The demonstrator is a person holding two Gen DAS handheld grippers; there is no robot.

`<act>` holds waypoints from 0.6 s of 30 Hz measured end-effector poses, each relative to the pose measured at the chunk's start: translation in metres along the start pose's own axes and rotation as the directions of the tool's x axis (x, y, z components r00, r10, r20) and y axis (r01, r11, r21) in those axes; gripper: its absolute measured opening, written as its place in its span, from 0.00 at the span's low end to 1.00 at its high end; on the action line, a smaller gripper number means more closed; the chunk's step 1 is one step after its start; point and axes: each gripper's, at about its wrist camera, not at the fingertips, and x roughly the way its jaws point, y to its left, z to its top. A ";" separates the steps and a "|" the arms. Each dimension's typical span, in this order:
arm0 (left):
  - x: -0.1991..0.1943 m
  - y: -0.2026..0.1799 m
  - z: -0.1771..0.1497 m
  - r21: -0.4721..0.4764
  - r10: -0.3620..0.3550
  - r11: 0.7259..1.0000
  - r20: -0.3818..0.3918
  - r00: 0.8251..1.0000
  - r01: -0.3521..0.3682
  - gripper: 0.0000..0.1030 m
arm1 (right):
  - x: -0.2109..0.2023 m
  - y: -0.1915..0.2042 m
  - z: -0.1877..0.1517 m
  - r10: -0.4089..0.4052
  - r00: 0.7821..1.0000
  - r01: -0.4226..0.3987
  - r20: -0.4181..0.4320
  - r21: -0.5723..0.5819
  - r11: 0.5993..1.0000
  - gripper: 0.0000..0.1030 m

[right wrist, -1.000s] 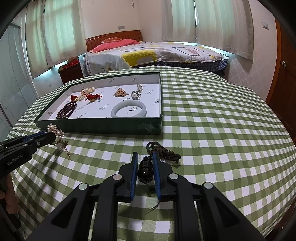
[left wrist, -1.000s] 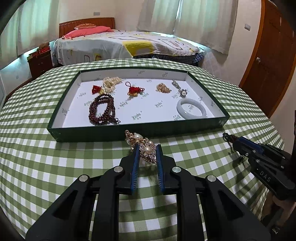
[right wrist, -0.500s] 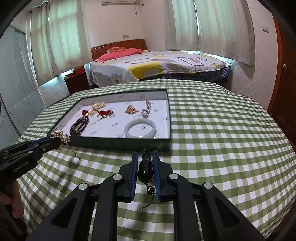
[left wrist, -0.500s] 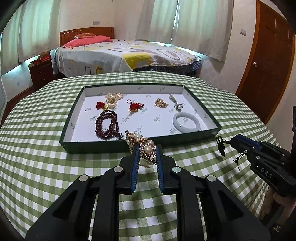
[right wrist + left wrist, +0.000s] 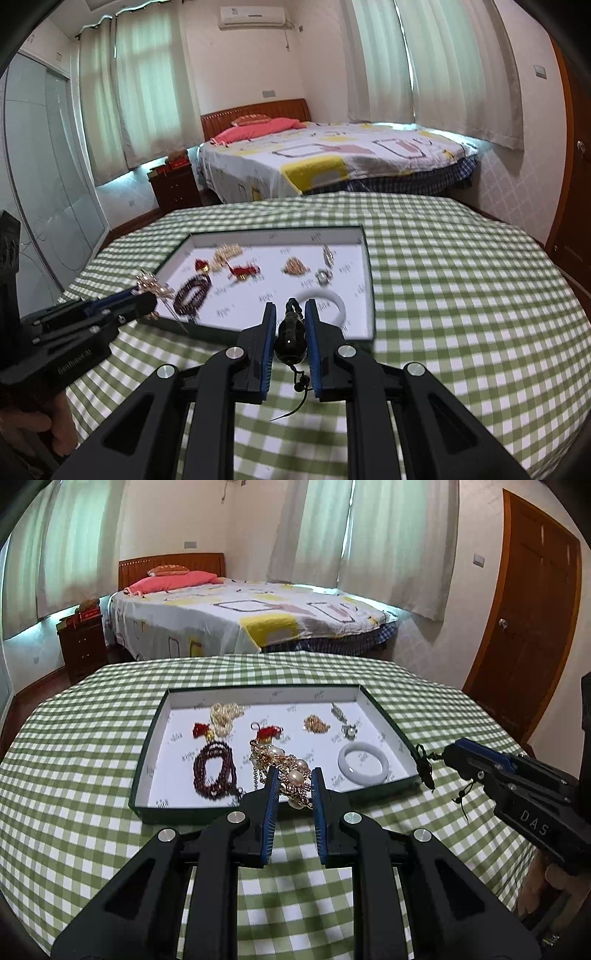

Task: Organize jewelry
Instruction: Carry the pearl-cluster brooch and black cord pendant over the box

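Observation:
My left gripper [image 5: 293, 781] is shut on a gold and pearl ornament [image 5: 286, 768] and holds it above the near edge of the green tray [image 5: 147, 746]. My right gripper [image 5: 290, 317] is shut on a dark bead pendant with a cord [image 5: 291, 338], raised over the tray's near right corner [image 5: 371, 325]; it also shows in the left wrist view [image 5: 448, 755] with the pendant [image 5: 423, 762] hanging. In the tray lie dark red beads [image 5: 216, 771], a white bangle [image 5: 364, 763], pearls [image 5: 223, 716], red knots [image 5: 267, 732] and gold pieces [image 5: 317, 723].
The tray sits on a round table with a green checked cloth [image 5: 92, 716]. Behind it stand a bed [image 5: 240, 616] and a bedside cabinet [image 5: 83, 642]. A wooden door [image 5: 532, 616] is at the right.
Both grippers have risen from the cloth and moved toward the tray, each carrying its piece. The pendant cord has lifted off the table.

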 end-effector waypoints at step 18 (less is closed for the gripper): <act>-0.007 0.016 0.054 -0.013 0.015 1.000 0.119 0.993 -0.013 0.17 | 0.004 0.037 0.070 0.072 0.987 -0.057 0.146 -0.102 0.993 0.16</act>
